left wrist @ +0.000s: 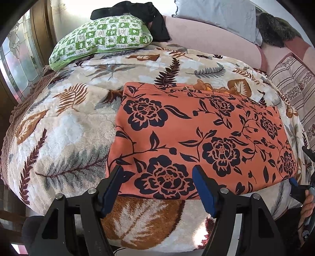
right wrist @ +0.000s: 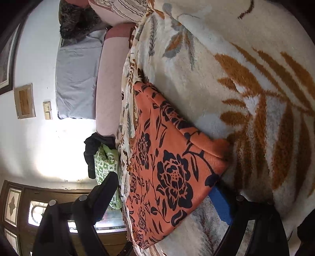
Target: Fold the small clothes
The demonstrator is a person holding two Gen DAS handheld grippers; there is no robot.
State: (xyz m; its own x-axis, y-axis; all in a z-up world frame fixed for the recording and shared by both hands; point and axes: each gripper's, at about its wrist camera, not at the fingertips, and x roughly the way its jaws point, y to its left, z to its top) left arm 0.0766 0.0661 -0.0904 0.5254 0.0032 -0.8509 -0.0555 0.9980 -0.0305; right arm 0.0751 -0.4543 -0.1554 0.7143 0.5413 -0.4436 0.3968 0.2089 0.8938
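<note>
Orange floral garment [left wrist: 202,135] lies folded into a flat rectangle on the leaf-print blanket [left wrist: 65,126], filling the centre and 3 o'clock side of the left wrist view. The left gripper [left wrist: 157,173] stands released, its blue-padded fingers [left wrist: 204,191] spread wide over the garment's near edge at 6 o'clock, with cloth between them but not pinched. At 4 o'clock in that view the right gripper [left wrist: 293,182] shows at the garment's near right corner, one blue tip touching the hem.

From the right wrist view, the right gripper [right wrist: 167,193] is also spread apart: its blue finger [right wrist: 220,206] lies under the garment's [right wrist: 171,161] corner at 5 o'clock, while the black finger [right wrist: 106,189] stands clear above the fabric at 7 o'clock, not touching it.

Beyond the garment, at 11 o'clock in the left view, a green checked pillow [left wrist: 102,39] rests on the blanket with a black cloth [left wrist: 145,13] draped over its far end. A pink bolster [left wrist: 212,41] runs across 1 o'clock, backed by a grey pillow [left wrist: 216,15] and a dark furry cushion [left wrist: 275,27]. A striped quilt [left wrist: 293,82] sits at 2 o'clock, and a stained-glass door [left wrist: 17,59] at 9 o'clock.
</note>
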